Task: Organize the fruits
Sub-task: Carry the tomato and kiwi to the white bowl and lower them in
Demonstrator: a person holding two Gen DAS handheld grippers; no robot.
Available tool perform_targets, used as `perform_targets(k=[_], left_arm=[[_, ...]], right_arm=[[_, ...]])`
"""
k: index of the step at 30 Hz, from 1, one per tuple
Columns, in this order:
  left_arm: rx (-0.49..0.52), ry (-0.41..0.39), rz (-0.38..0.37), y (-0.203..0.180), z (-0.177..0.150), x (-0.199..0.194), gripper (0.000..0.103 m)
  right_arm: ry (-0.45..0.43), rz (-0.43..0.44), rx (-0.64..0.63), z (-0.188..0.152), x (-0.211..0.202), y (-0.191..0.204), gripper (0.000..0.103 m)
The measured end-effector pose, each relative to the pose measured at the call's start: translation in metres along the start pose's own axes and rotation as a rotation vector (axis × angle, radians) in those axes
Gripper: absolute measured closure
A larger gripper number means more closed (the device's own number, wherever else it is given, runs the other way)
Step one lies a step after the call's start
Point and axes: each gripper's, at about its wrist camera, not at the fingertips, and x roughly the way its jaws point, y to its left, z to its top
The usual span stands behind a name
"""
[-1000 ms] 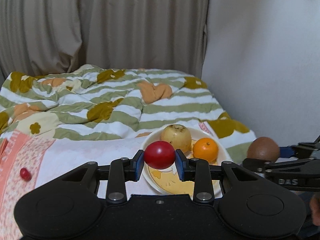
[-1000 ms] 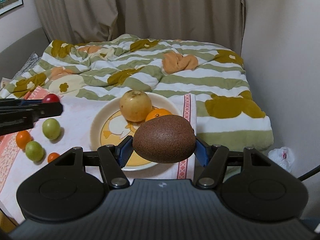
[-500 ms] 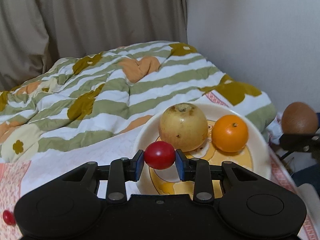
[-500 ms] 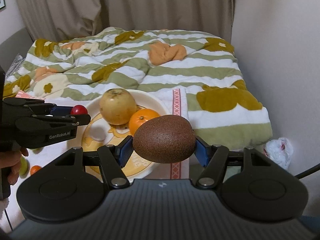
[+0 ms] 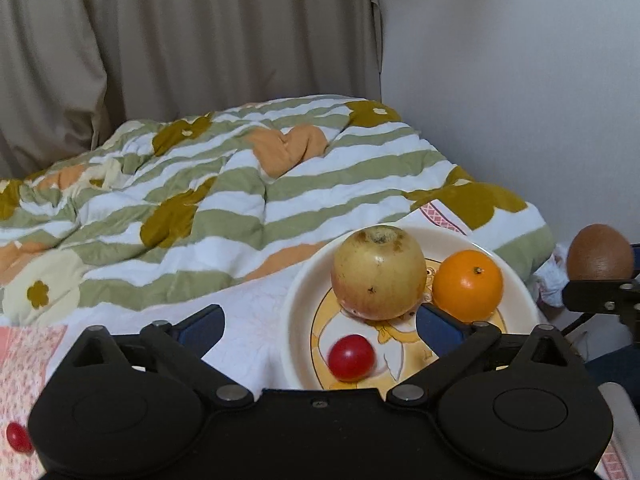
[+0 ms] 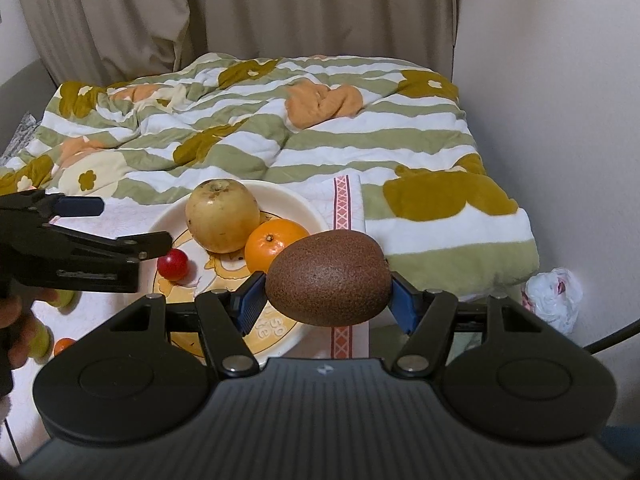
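Observation:
A cream plate [image 5: 298, 300] [image 6: 308, 210] on the white cloth holds a yellow apple [image 5: 378, 272] [image 6: 222, 216], an orange [image 5: 467, 285] [image 6: 272, 244] and a red cherry tomato [image 5: 351, 357] [image 6: 173, 264]. My left gripper [image 5: 320, 326] is open wide just above the plate's near left side, with the tomato lying free between its jaws; it also shows in the right wrist view [image 6: 120, 224]. My right gripper [image 6: 328, 300] is shut on a brown kiwi [image 6: 329, 278] [image 5: 599, 252], held above the plate's right edge.
A striped green and white quilt [image 5: 240, 200] covers the bed behind the plate. A second red tomato [image 5: 17, 437] lies on the pink cloth at left. Small green and orange fruits [image 6: 60, 344] lie left of the plate. A wall stands at right, with a white plastic bag [image 6: 554, 298] below.
My left gripper has opened and let the red tomato drop onto the plate. My right gripper has moved a little further over the plate with the kiwi.

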Motion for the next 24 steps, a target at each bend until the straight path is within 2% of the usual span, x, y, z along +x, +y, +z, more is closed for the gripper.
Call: perform_targets(k=[8,15,21,24], left_arm=[[-0.104,0.015,0.049,0.016,-0.007,-0.031,0.000],[-0.178,0.021,0.072,0.023,-0.019,-0.053,0.000],[-0.186,0.031,0.108,0.023,-0.032,-0.066,0.000],[-0.198,0.035,0.120,0.024,-0.038,-0.069,0.000]], right_arm=[[0.015,0.044,-0.036,0.000,0.004,0.009,0.023],[0.085,0.088,-0.112,-0.006,0.029,0.035,0.023],[0.123,0.105,-0.180,-0.016,0.052,0.055,0.023],[0.133,0.087,-0.219,-0.019,0.062,0.061,0.023]])
